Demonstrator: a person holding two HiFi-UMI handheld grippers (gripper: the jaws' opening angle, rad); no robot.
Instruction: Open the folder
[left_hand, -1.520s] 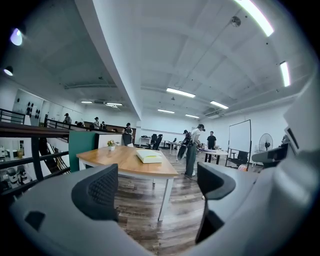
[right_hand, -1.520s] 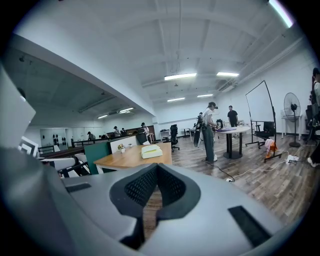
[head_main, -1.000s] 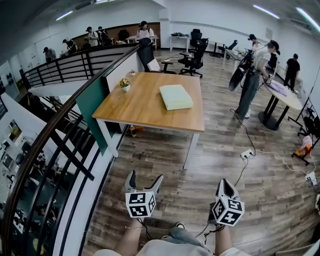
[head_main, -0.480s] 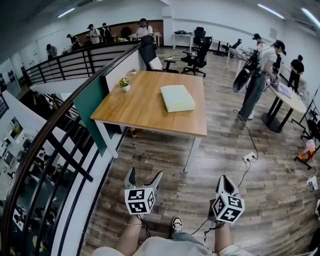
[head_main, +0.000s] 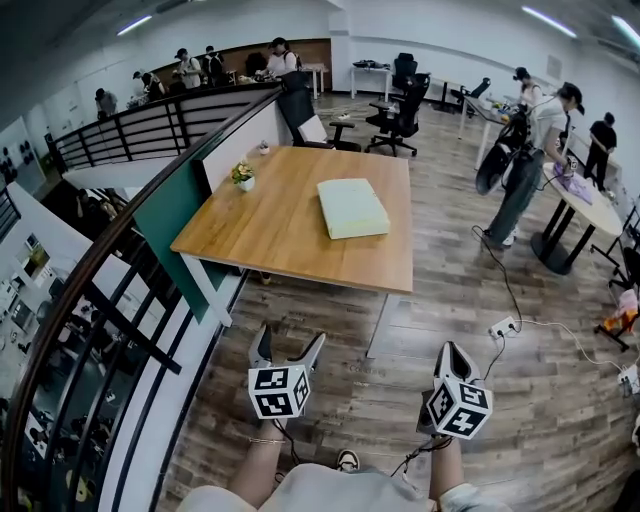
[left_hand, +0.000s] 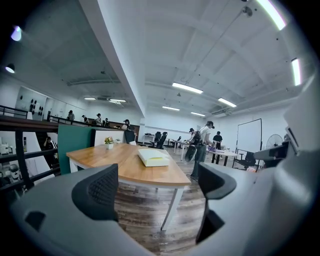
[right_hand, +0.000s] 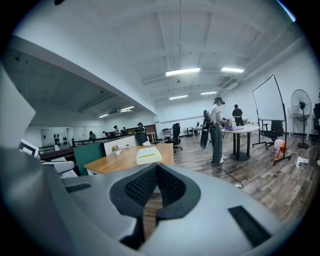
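While it lies shut and flat on the desk (head_main: 270, 225), right of the desk's middle, the folder (head_main: 352, 208) looks like a thick, pale yellow-green slab. Which edge opens is too small to tell. Short of the desk's near edge, your left hand-held gripper (head_main: 290, 345) gapes empty and your right hand-held gripper (head_main: 450, 352) is pinched together. The desk is wood-grained and the pads (left_hand: 100, 192) are ribbed black.
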